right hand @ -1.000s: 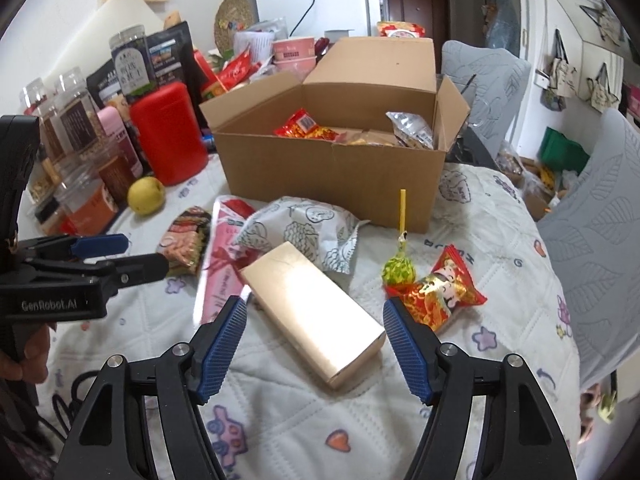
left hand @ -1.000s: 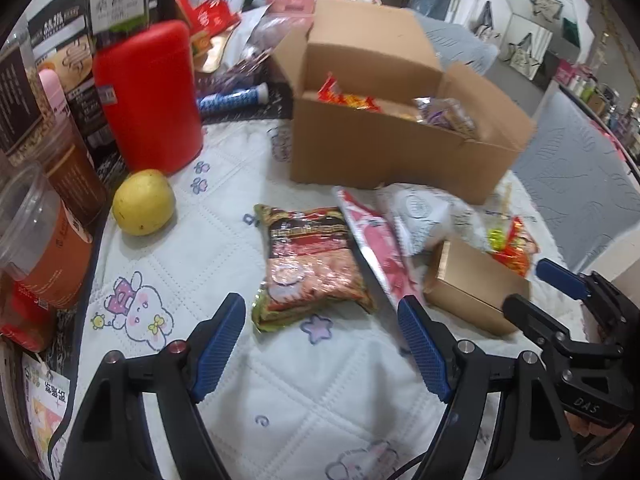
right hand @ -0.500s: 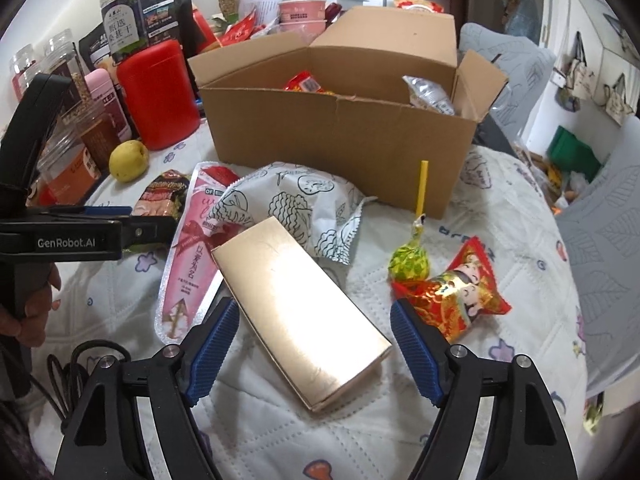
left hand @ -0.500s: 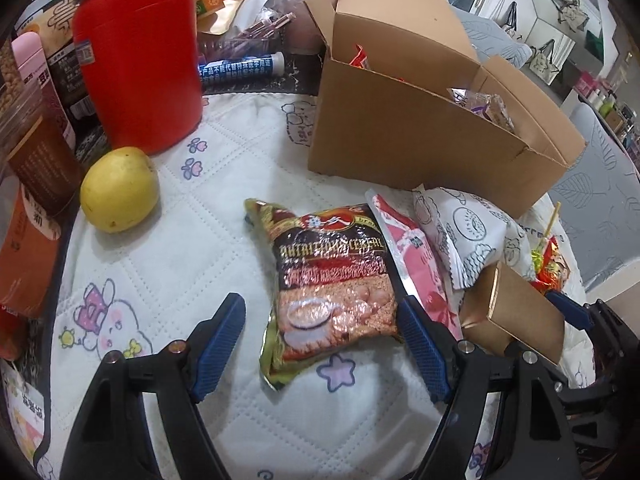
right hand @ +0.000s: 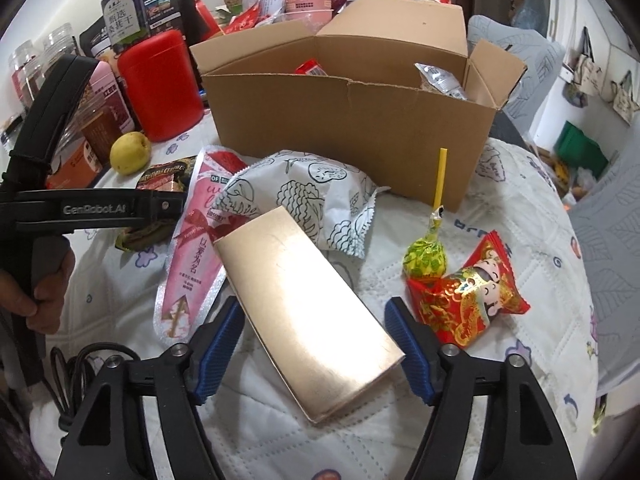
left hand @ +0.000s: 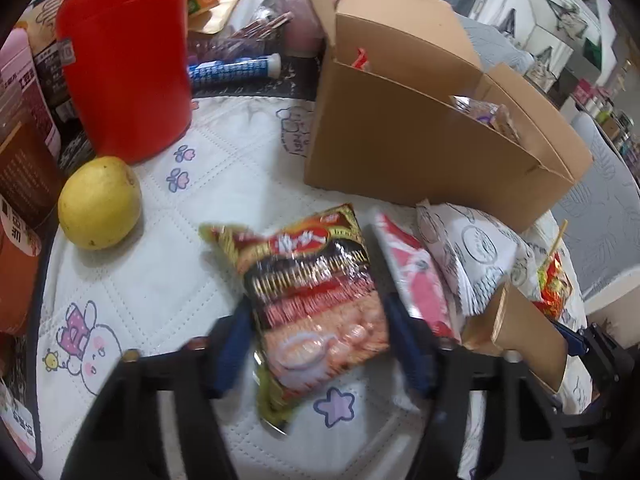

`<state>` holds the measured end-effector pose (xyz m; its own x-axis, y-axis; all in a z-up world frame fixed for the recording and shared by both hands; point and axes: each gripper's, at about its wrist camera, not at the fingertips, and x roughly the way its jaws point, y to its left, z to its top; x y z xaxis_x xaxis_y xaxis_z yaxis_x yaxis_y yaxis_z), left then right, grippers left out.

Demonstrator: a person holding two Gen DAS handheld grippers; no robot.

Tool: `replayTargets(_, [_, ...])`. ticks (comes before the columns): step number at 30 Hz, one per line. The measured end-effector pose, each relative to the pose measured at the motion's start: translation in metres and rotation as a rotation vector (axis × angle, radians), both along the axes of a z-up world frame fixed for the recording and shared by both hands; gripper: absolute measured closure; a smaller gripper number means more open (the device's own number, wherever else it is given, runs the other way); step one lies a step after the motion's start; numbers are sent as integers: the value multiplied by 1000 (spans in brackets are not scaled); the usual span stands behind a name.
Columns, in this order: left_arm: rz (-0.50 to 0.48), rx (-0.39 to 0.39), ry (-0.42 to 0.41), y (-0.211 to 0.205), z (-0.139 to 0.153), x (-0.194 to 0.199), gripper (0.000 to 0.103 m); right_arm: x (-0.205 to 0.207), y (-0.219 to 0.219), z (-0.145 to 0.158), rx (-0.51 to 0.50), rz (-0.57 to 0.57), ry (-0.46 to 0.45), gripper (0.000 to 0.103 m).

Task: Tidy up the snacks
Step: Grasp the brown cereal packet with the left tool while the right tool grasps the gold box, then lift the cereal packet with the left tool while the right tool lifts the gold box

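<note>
Left wrist view: the left hand-held gripper (left hand: pixel 320 344) straddles the lower half of a brown-and-red snack packet (left hand: pixel 312 300) lying flat on the quilted bench (left hand: pixel 160 280); its jaws have just been closing, but motion blur hides whether the pads touch.

Right wrist view: the right hand-held gripper (right hand: pixel 316 344) straddles a gold box (right hand: pixel 308 308), jaws likewise just closing, with a gap visible at each pad. The gold box rests on a pink packet (right hand: pixel 192 256) and a white packet (right hand: pixel 308 192), near the open cardboard box (right hand: pixel 352 120).
</note>
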<state>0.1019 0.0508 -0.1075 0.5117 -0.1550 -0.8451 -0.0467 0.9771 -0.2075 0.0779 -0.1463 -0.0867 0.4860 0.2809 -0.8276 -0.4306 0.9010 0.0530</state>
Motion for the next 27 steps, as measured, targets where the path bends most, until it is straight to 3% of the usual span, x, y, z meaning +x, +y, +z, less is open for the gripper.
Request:
replayTargets(4, [-2, -8, 5, 0, 4, -6, 53, -10, 1, 5, -12, 15, -22, 45])
replayTargets(9, [-34, -23, 33, -1, 8, -23, 54, -20, 0, 11, -38, 15, -46, 52])
replayTargets(15, [-71, -48, 57, 1, 11, -55, 54, -29, -8, 17, 25, -11, -26, 59])
replayTargets(27, [-167, -70, 94, -15, 4, -93, 54, -68, -21, 25, 42, -11, 5, 59])
